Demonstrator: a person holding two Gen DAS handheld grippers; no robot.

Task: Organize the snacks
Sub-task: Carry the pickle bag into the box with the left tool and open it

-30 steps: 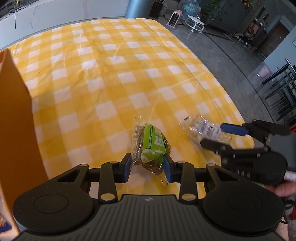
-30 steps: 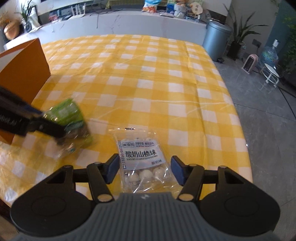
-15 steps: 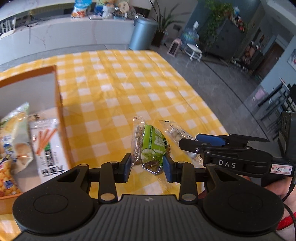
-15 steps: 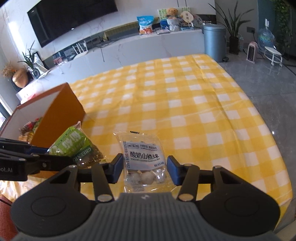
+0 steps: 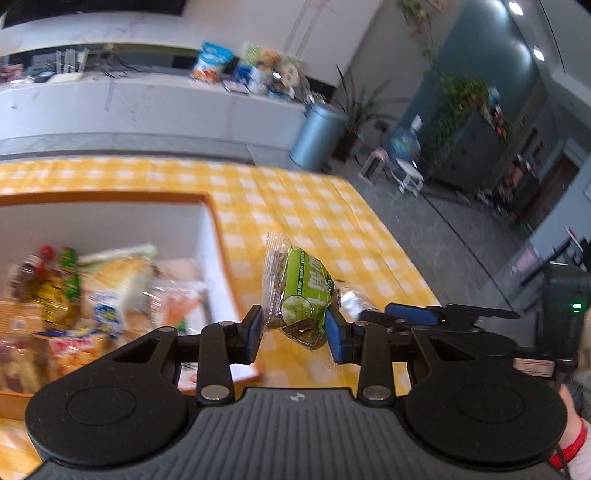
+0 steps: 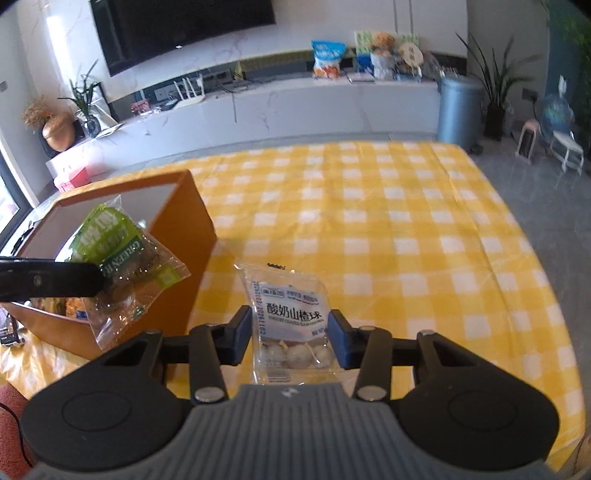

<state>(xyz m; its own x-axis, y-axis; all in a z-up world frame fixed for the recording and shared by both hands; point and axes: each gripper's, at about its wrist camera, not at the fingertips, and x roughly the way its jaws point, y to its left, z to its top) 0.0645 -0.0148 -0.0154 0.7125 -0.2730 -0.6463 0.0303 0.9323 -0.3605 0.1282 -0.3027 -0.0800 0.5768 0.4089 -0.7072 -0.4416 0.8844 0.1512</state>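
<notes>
While the left tongs (image 5: 293,334), clamped on the green snack packet (image 5: 303,291), have risen off the surface (image 6: 406,221) to beside the orange box (image 6: 184,236), the right tongs (image 6: 291,334) are closing around the white hawthorn-ball packet (image 6: 291,325), so both look box-bound.

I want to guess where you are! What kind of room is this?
Probably a home's living and dining room. A big dark TV hangs above a long white counter, a table with a yellow checked cloth stands in the middle, and potted plants and a bin stand along the wall.
</notes>
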